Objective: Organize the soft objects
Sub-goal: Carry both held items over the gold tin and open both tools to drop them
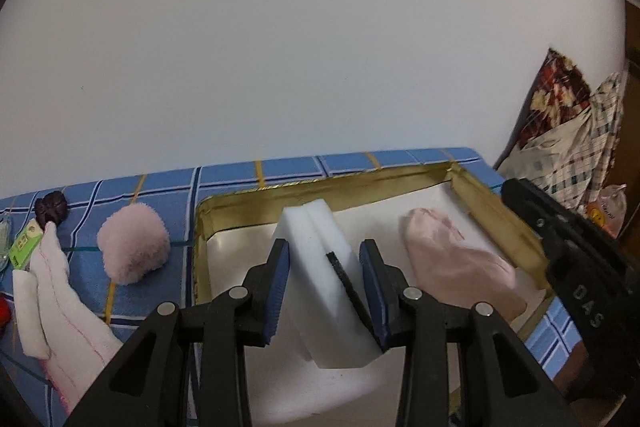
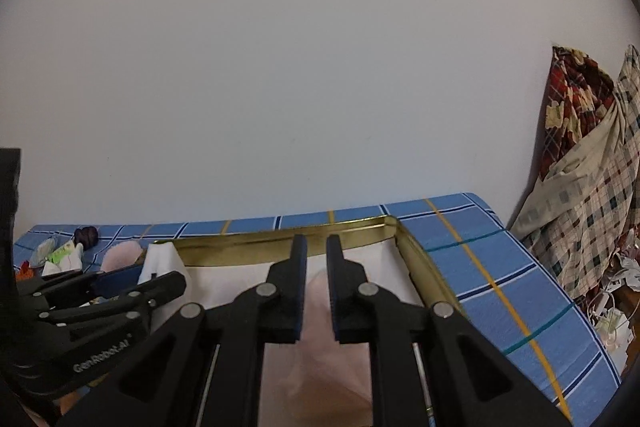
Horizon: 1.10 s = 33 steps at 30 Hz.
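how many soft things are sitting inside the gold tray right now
2. White sponge blocks stand in the gold tray, between the left gripper's fingers. A pale pink cloth lies at their right. The grippers may hide more.

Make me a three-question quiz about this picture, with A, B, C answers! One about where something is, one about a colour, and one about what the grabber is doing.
1. Where is the fluffy pink ball?
A. Inside the gold tray
B. On the blue checked cloth, left of the tray
C. Between the jaws

2. What colour is the sponge block?
A. White
B. Green
C. Black

3. What is the left gripper doing?
A. Hanging apart from everything
B. Holding a sock
C. Its jaws sit on either side of the sponge block

Answers:
1 B: it rests on the blue checked cloth outside the gold tray.
2 A: its faces are plain white.
3 C: the block fills the gap between the jaws, over the tray.
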Available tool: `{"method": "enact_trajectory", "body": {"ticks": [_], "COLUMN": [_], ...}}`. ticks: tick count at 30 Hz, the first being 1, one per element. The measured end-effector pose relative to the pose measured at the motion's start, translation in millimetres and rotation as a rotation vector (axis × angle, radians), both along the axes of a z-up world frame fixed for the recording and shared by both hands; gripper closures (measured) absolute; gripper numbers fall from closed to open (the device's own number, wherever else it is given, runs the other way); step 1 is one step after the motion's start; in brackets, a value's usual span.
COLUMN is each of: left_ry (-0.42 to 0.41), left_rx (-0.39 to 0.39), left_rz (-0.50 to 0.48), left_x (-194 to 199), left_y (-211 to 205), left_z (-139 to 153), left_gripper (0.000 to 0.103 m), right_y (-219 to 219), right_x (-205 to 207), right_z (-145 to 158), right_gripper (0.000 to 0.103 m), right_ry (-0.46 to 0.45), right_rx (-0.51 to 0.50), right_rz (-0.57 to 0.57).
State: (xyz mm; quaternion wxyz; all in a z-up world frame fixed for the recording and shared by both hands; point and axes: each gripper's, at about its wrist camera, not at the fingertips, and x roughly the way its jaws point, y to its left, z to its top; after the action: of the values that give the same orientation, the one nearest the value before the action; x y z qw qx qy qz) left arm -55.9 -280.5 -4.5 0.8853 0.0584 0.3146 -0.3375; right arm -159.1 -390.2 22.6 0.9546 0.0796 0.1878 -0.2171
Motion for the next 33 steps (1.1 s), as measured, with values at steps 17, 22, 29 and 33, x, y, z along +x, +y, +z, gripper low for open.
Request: {"method": "enact_trajectory", "body": {"ticks": [17, 22, 29, 33], "left_ry": [-0.256, -0.249, -0.285, -0.295], "left_rx": [0.079, 0.026, 0.014, -0.019], "left_rz": [0.176, 0.225, 0.263, 0.258], "left_x": [-28.1, -23.6, -23.6, -25.6], "left_y": [21.8, 45.5, 72.1, 83.1], "left_z": [17.8, 22.5, 14.3, 11.1], "left_gripper": [0.013, 0.013, 0.013, 0.013], "right_y": [2.5, -1.8, 1.5, 7.9], "right_x": [-30.8, -42.3, -56.4, -57.0], "right_z": [24.0, 23.4, 20.6, 19.2], "right_gripper": [0.0, 0.0, 0.0, 0.0], "right_ry": [-0.166, -0.209, -0.26, -0.284], "right_rx": [-0.022, -0.015, -0.037, -0.064], "right_rz": [-0.132, -0.151, -0.132, -0.139]}}
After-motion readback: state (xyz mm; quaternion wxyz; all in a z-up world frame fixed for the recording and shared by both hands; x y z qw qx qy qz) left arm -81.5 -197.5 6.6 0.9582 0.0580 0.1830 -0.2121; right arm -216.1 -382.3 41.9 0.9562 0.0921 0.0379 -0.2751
